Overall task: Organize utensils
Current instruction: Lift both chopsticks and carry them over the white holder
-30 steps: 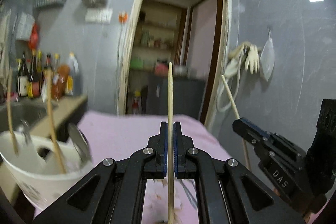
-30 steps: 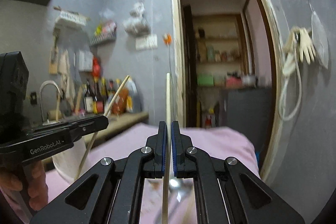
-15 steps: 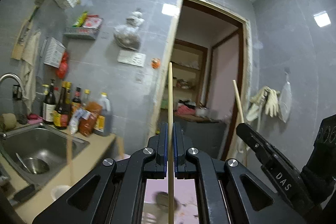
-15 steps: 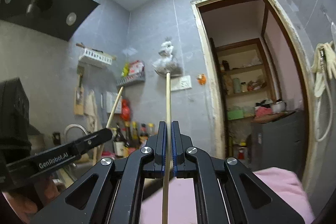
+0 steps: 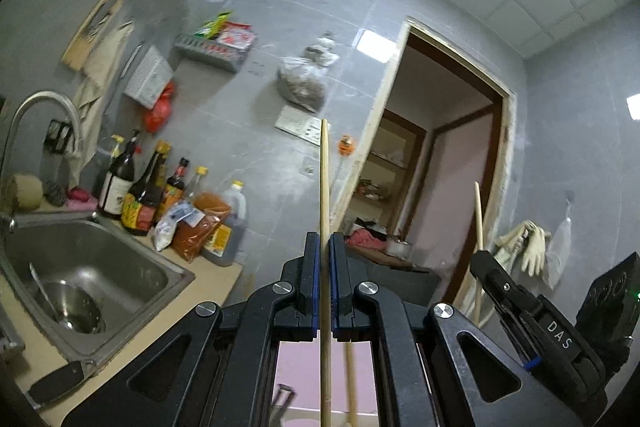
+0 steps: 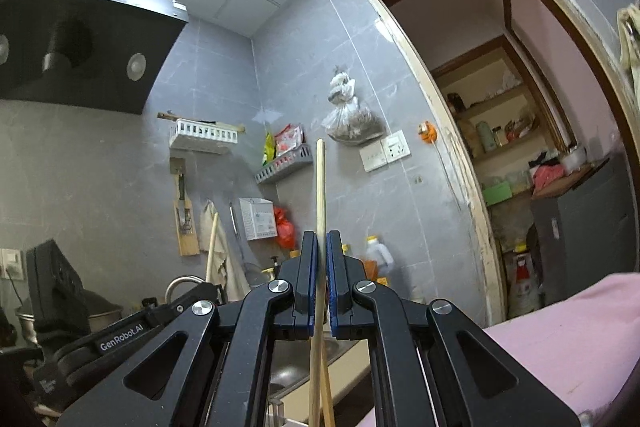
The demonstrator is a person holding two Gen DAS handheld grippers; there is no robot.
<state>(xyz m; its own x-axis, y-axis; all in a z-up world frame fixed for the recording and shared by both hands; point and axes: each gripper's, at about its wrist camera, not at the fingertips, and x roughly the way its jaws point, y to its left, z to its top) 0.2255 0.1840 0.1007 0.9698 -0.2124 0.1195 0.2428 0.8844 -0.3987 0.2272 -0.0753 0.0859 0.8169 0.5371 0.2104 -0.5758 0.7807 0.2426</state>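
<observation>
Above the pink-covered table [image 6: 568,339], left tool [image 5: 325,267] clamped on one pale wooden chopstick [image 5: 325,187], held upright against the grey tiled wall, lower end running down past the frame's bottom edge. Beside it, right tool [image 6: 319,267] pinched on a second chopstick [image 6: 320,195], likewise upright, tip near the wall shelf [image 6: 284,165]. Off to the left in the left wrist view, steel sink [image 5: 80,279] and sauce bottles [image 5: 140,187] on the counter.
</observation>
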